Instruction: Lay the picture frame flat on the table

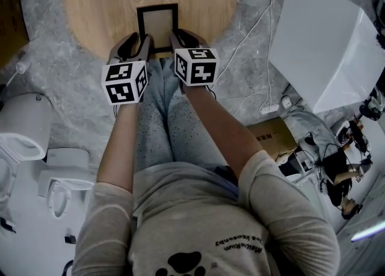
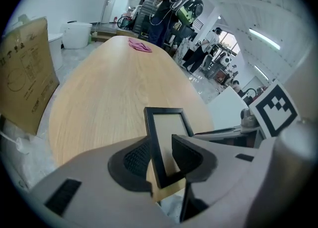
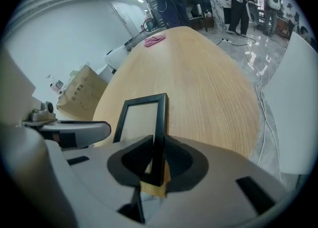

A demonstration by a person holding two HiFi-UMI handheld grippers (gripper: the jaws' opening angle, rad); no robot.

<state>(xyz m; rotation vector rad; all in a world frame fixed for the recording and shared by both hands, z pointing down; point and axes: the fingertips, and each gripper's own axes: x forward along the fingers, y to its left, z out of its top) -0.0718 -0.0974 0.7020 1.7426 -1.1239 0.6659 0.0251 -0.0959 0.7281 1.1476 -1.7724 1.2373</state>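
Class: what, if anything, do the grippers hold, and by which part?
The right gripper clamps the picture frame by its right rail, low down. The left gripper straddles the left rail, jaws apart.

The black, pale-centred picture frame [image 1: 157, 28] lies face up at the table's [image 1: 102, 4] near edge.

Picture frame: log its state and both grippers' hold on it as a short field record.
frame pose: picture frame raised on its lower edge, not flat
location: near edge of the wooden table
left gripper: jaws astride the frame's left side, a gap showing at one pad
right gripper: jaws closed on the frame's right side
task status: frame not yet laid down
also on table: pink item at the far end
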